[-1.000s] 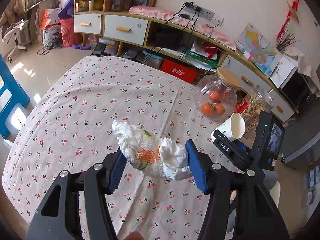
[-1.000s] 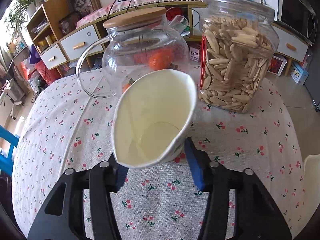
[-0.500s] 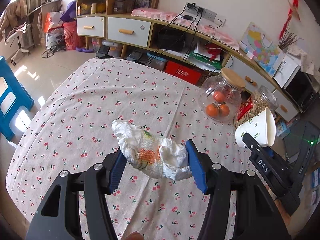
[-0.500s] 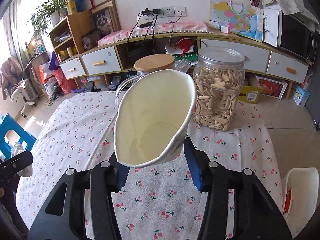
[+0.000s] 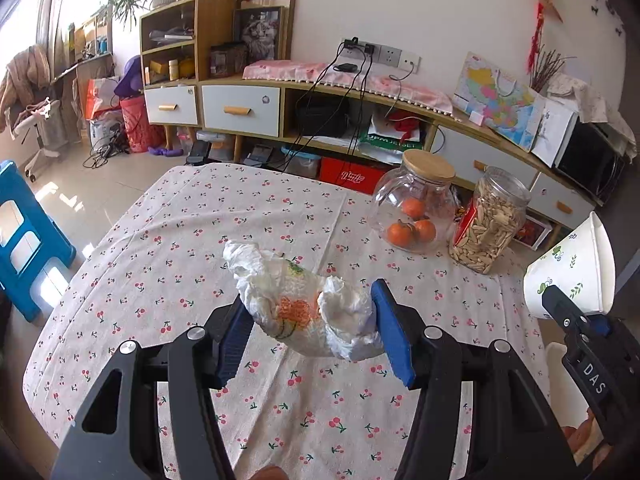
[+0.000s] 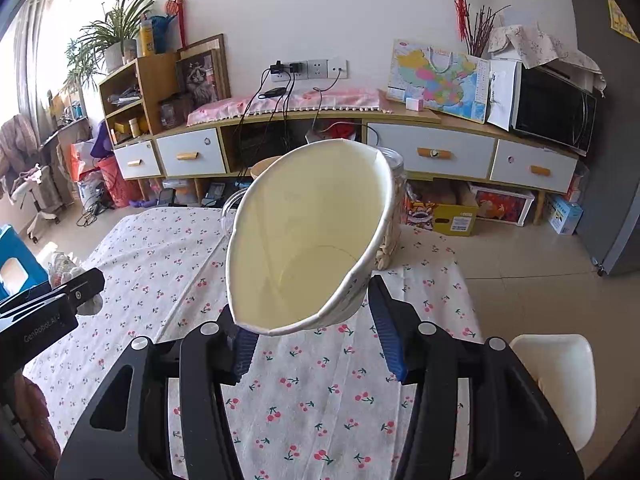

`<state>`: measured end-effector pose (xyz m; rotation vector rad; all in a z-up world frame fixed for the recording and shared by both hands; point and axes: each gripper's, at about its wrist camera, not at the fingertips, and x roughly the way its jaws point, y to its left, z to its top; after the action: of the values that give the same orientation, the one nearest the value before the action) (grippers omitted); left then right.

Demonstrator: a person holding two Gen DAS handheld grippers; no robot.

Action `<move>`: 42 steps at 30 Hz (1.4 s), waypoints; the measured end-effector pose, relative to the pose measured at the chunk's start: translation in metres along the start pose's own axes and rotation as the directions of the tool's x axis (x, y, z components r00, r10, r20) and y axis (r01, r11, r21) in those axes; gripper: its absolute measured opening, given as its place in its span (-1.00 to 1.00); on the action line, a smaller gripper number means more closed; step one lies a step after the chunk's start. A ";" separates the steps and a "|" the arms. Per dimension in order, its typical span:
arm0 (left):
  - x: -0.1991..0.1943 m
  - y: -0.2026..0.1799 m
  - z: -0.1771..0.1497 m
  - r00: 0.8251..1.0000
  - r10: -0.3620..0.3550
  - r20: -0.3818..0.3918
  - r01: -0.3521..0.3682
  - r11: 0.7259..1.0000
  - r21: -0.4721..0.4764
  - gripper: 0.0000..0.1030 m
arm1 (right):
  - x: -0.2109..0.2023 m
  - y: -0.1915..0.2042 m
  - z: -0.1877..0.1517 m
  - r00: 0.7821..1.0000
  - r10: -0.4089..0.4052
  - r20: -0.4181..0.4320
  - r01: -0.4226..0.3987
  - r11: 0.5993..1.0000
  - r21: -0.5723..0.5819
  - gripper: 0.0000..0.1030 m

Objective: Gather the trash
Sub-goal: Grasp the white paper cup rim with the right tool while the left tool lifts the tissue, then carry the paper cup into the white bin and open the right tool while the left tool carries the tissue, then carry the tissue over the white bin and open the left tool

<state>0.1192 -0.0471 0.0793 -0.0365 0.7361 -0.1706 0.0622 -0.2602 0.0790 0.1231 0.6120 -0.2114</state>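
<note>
Where cherry-print tablecloth (image 5: 280, 216) spreads, sideboard (image 6: 400, 128) behind, tiled floor (image 6: 520, 256)

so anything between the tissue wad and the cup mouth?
Nothing visible. The crumpled tissue, in the left gripper, and the paper cup, in the right gripper, hang above the table; only air between them.

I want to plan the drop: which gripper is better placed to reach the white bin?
Right. The right gripper, holding the paper cup, has the white bin just beside it; the left gripper holds the crumpled tissue farther away.

Bright daylight from left, sharp, fisheye-warped edges
</note>
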 end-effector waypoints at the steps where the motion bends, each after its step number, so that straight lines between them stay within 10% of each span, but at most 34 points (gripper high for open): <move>1: -0.002 -0.005 -0.002 1.000 -0.007 0.007 0.007 1.000 0.007 0.12 | -0.004 -0.002 -0.002 1.000 -0.006 0.008 0.006 1.000 -0.002 -0.06; 21: -0.020 -0.107 -0.026 0.995 -0.074 0.067 0.065 0.991 0.121 0.12 | -0.054 -0.086 -0.019 0.976 -0.177 0.125 0.170 0.983 0.063 -0.05; 34: -0.030 -0.211 -0.060 0.986 -0.167 0.015 0.159 0.957 0.242 0.12 | -0.076 -0.212 -0.044 0.928 -0.372 0.026 0.354 0.901 0.252 -0.02; 37: -0.033 -0.236 -0.067 0.982 -0.189 0.000 0.182 0.944 0.275 0.12 | -0.078 -0.243 -0.053 0.896 -0.441 -0.045 0.434 0.850 0.299 0.70; 42: -0.039 -0.278 -0.075 0.972 -0.235 -0.025 0.231 0.918 0.322 0.12 | -0.106 -0.292 -0.065 0.848 -0.525 -0.071 0.499 0.747 0.440 0.76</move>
<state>0.0012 -0.3128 0.0756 0.1886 0.6811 -0.5178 -0.1268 -0.5154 0.0724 0.3914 0.5192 -0.8976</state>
